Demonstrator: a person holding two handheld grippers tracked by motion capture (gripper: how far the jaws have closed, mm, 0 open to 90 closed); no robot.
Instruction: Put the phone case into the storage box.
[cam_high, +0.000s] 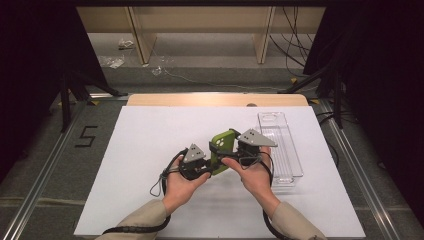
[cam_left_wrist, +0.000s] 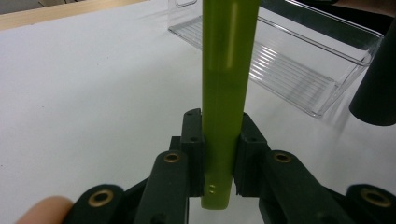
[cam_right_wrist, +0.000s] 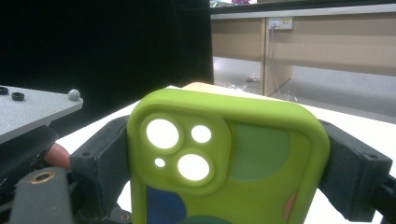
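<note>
A lime-green phone case (cam_high: 223, 143) with camera cut-outs hangs above the white table sheet (cam_high: 145, 150), held between both grippers. My left gripper (cam_high: 209, 164) is shut on the case's thin edge; in the left gripper view the case (cam_left_wrist: 229, 70) rises edge-on between its pads (cam_left_wrist: 194, 140). My right gripper (cam_high: 235, 150) spans the case's width. In the right gripper view the case (cam_right_wrist: 261, 154) shows its camera end, blue and green patches lower down, and the right gripper's fingers (cam_right_wrist: 100, 154) press on both of its sides.
A clear plastic tray (cam_high: 281, 145) lies lengthwise on the sheet just right of the hands, also seen as the tray (cam_left_wrist: 289, 60) beyond the case. The wooden table edge (cam_high: 215, 99) runs at the back. Metal rails (cam_high: 50, 165) flank the table.
</note>
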